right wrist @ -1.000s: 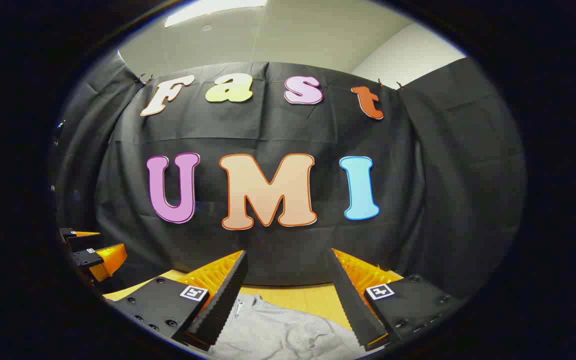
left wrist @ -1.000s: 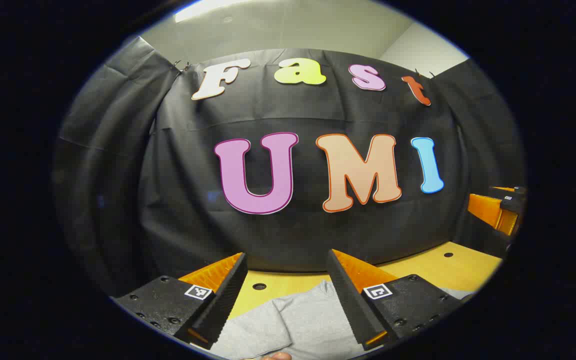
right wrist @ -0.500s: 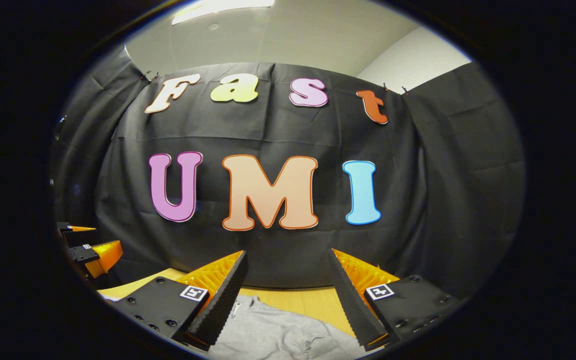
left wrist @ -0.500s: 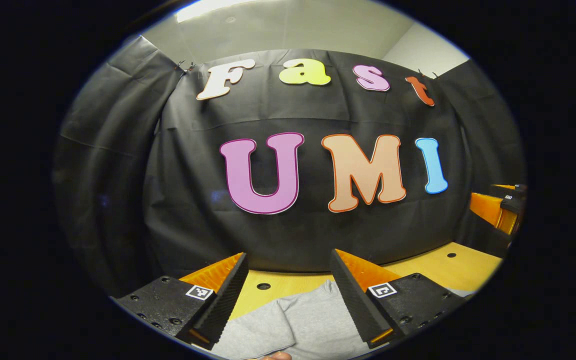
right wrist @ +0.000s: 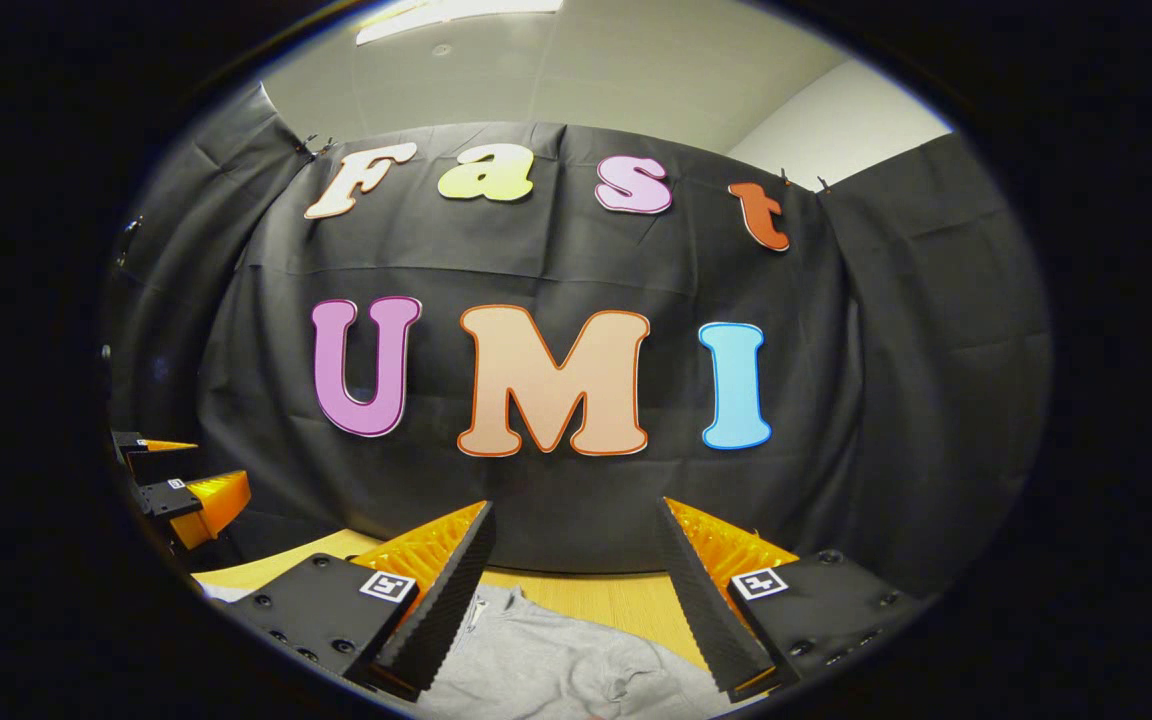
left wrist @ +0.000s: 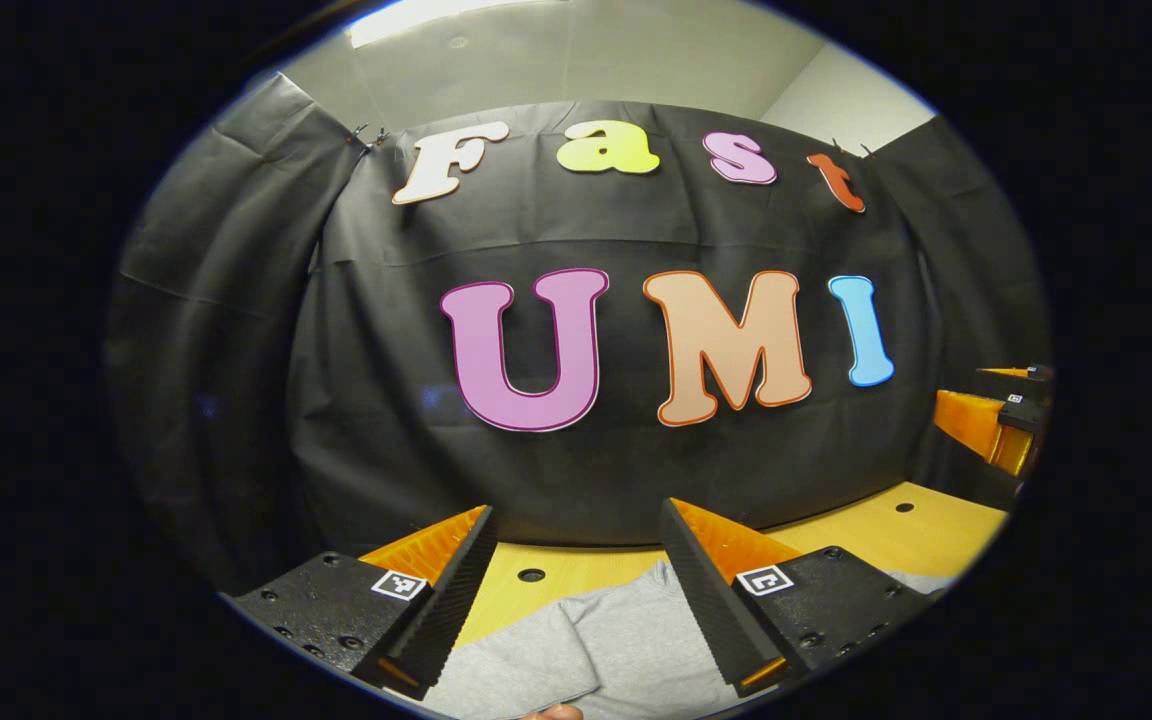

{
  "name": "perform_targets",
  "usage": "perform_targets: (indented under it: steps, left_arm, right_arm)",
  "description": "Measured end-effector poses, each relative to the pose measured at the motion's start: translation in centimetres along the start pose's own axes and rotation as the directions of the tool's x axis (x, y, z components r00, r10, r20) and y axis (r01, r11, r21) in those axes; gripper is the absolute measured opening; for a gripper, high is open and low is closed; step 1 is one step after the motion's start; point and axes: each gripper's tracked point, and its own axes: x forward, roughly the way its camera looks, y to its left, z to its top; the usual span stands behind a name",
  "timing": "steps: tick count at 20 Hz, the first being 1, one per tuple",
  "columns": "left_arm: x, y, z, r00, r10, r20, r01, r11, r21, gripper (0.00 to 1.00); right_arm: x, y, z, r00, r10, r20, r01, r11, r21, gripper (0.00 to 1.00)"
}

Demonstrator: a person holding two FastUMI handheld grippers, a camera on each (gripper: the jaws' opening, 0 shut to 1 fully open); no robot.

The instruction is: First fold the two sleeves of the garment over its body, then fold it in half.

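left gripper view: left gripper (left wrist: 576,590) and right gripper (right wrist: 576,590) jaws spread, empty; grey garment (left wrist: 626,650) flat below, between fingers, on table (left wrist: 896,535).

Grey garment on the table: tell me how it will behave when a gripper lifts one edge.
The grey garment shows soft folds and wrinkles, so it will probably droop, not hold shape. It looks thin and likely light. Lying on the smooth wooden table, it may slide when pushed.
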Motion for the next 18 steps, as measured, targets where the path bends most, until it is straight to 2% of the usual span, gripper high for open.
perform_targets:
  steps: [2, 5, 6, 7, 8, 9, 11, 15, 16, 18]
  left_arm:
    - [-0.1, 0.2, 0.1, 1.0, 0.0, 0.003, 0.0, 1.0, 0.0, 0.96]
    - [-0.3, 0.3, 0.1, 1.0, 0.001, 0.007, -0.001, 1.0, 0.0, 0.96]
    - [-0.3, 0.3, 0.0, 1.0, 0.002, 0.007, -0.002, 1.0, 0.001, 1.0]
    - [-0.3, 0.3, 0.0, 1.0, 0.002, 0.007, -0.002, 1.0, 0.001, 0.96]
    - [-0.4, 0.3, 0.1, 1.0, 0.002, 0.007, -0.002, 1.0, 0.001, 1.0]
    - [-0.3, 0.4, 0.1, 1.0, 0.002, 0.007, -0.002, 1.0, 0.002, 0.96]
    - [-0.4, 0.3, 0.0, 1.0, 0.0, 0.008, 0.0, 1.0, 0.004, 0.96]
    - [-0.3, 0.1, -0.1, 1.0, -0.008, 0.009, 0.008, 1.0, 0.001, 0.96]
    - [-0.3, 0.0, -0.2, 1.0, -0.011, 0.008, 0.011, 1.0, -0.001, 1.0]
    - [-0.3, -0.2, -0.4, 1.0, -0.016, 0.006, 0.016, 1.0, -0.003, 0.96]
  right_arm:
    - [-0.1, 0.1, 0.1, 1.0, 0.0, 0.001, 0.0, 1.0, -0.004, 0.98]
    - [-0.3, 0.1, -0.1, 1.0, -0.001, -0.005, 0.001, 1.0, -0.003, 0.99]
    - [-0.4, 0.2, -0.1, 1.0, -0.001, -0.006, 0.001, 1.0, -0.004, 0.99]
    - [-0.4, 0.2, -0.2, 1.0, 0.0, -0.007, 0.0, 1.0, -0.006, 0.99]
    - [-0.5, 0.1, -0.2, 1.0, 0.0, -0.006, 0.0, 1.0, -0.01, 0.99]
    - [-0.5, 0.1, -0.2, 1.0, -0.002, -0.006, 0.002, 1.0, -0.014, 0.99]
    - [-0.7, -0.1, -0.3, 1.0, -0.006, -0.01, 0.006, 1.0, -0.018, 0.98]
    - [-1.0, -2.0, -0.8, 0.999, -0.04, -0.023, 0.039, 0.999, -0.036, 0.98]
    - [-1.0, -2.6, -0.9, 0.998, -0.052, -0.027, 0.051, 0.998, -0.041, 0.98]
    - [-1.1, -4.1, -1.3, 0.996, -0.079, -0.037, 0.077, 0.995, -0.057, 0.98]
